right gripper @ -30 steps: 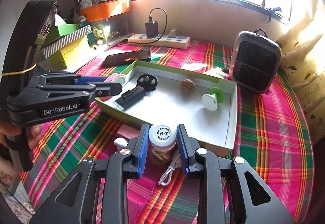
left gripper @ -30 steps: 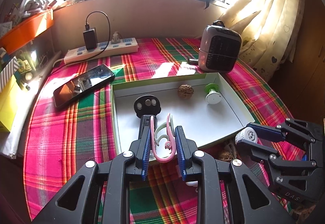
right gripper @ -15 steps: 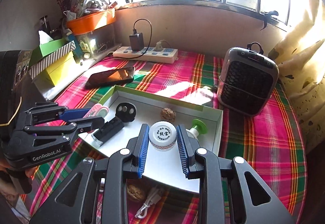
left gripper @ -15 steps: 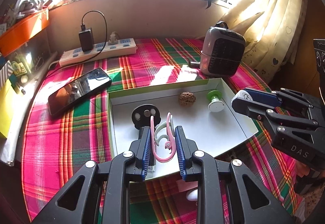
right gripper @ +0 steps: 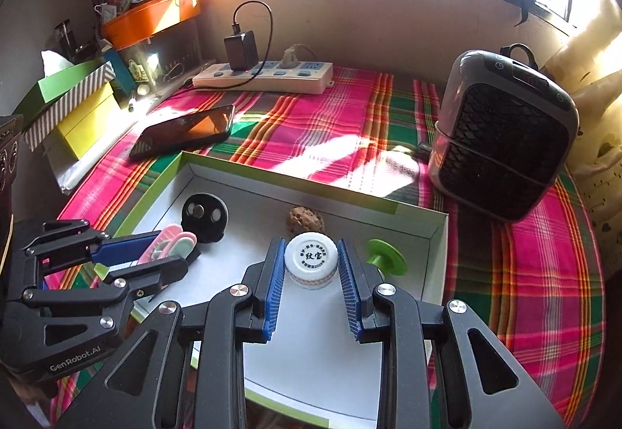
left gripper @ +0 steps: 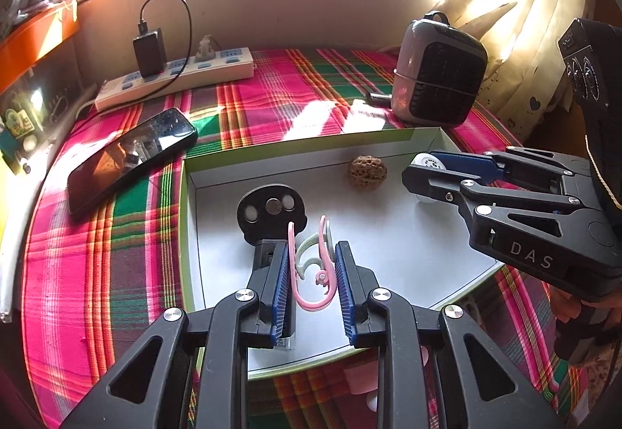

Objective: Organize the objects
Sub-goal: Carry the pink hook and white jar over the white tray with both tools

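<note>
Hovering over a shallow white tray, the right gripper clamps a small white-capped jar, while the left gripper pinches pink and green ear hooks. Releasing too high could let the jar tip onto the nearby walnut or green spool.

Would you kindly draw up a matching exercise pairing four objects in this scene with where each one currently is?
Things:
1. pink and pale-green plastic hooks
2. white-capped small jar
3. brown wrinkled walnut
4. black smartphone

Places:
A. on the plaid tablecloth
B. between the right gripper fingers
C. on the floor of the white tray
D. between the left gripper fingers

Pairs: 1-D, 2-B, 3-C, 4-A
</note>
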Demonstrator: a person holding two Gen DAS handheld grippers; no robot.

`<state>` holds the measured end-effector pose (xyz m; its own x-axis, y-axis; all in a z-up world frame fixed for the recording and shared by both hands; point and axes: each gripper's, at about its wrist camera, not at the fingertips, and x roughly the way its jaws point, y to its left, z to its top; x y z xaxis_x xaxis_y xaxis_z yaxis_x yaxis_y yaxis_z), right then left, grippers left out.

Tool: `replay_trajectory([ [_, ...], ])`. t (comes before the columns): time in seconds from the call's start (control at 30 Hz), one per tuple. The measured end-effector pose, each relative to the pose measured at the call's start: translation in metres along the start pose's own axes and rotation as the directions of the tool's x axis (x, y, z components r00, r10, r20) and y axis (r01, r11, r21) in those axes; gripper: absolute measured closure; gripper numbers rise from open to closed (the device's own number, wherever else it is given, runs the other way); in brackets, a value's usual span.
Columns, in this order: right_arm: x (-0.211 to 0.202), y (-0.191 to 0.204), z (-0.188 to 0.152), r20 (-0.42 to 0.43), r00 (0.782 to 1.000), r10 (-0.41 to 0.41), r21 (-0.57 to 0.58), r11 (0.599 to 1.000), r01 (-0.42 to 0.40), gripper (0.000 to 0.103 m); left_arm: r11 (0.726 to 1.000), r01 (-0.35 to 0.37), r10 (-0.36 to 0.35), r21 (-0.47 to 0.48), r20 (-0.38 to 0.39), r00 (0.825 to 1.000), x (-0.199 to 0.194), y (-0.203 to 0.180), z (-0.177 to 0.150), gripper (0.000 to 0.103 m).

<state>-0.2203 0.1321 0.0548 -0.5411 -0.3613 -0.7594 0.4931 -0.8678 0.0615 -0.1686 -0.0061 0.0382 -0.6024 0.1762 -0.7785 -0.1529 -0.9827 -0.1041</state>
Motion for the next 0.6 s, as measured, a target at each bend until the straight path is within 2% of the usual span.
replay_trajectory([
  [0.6,0.027,-0.001,0.001,-0.051,0.997,-0.056,-0.042,0.998,0.054,0.074,0.999,-0.011,0.011,0.03,0.004,1.0,0.014,-0.006,0.006,0.081],
])
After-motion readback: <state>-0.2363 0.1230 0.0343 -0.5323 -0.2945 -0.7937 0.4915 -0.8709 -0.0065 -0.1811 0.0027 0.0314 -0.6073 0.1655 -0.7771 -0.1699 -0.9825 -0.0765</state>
